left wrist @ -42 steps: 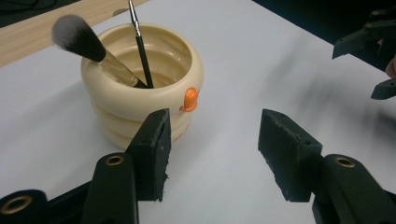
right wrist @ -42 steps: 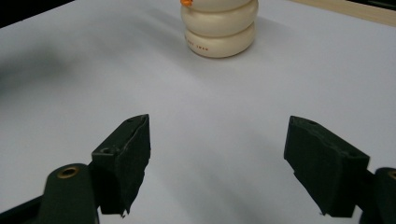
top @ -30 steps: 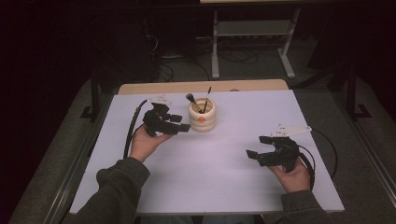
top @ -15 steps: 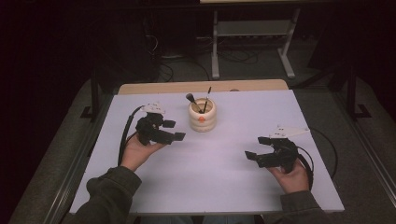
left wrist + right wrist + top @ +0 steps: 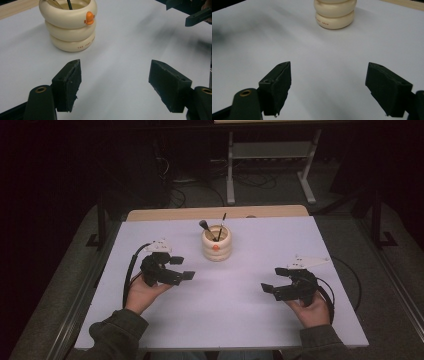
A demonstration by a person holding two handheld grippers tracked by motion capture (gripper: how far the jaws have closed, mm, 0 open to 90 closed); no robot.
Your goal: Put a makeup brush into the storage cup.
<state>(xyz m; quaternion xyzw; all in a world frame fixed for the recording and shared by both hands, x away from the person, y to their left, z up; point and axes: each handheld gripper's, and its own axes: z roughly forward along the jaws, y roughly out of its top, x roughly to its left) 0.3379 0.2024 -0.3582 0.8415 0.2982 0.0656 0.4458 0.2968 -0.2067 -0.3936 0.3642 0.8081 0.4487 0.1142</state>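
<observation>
Claws both hang released: left claw (image 5: 182,268), jaws just widening with nothing between, sits nearer the cream pot (image 5: 217,243). Pot stands upright mid-tabletop (image 5: 240,320), ahead and right of it; right claw (image 5: 272,280) waits well apart.

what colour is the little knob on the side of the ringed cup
Orange, on the cream ringed cup; the knob shows best in the left gripper view.

Both grippers, left gripper (image 5: 180,268) and right gripper (image 5: 273,280), are black, each topped by a grey three-cornered plate with a black cable trailing. Jaw pads are blocky, dark, with brass-ringed screw holes. Sleeves (image 5: 112,336) are olive-green.
</observation>
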